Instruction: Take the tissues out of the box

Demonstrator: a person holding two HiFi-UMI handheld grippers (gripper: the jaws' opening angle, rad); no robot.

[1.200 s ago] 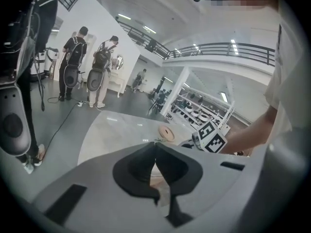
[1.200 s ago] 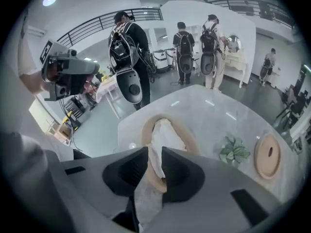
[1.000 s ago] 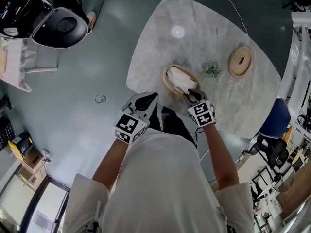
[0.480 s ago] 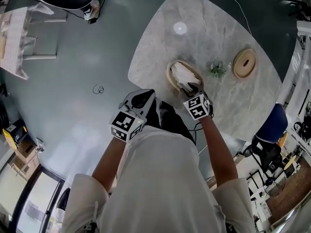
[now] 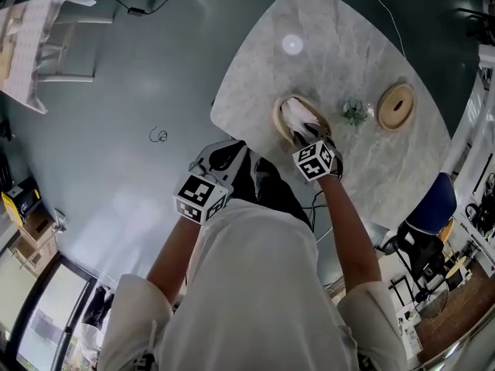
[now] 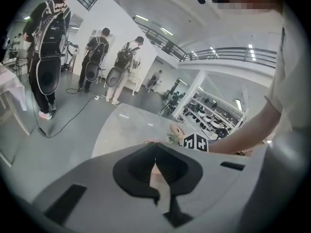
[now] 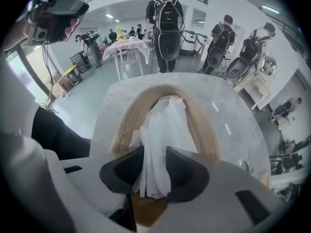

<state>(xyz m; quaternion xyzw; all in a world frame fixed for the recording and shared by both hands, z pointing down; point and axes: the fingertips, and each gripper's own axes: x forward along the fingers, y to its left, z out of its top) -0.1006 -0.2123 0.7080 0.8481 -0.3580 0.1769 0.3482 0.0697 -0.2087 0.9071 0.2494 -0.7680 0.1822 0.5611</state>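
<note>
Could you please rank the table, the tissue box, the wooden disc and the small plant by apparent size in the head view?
Table
Tissue box, partly covered by the right gripper
Wooden disc, nearly the box's size
Small plant

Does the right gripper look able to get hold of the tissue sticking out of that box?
Probably yes: the right gripper has just been opening its jaws, and the tissue stands between them above the box, with nothing blocking.
</note>
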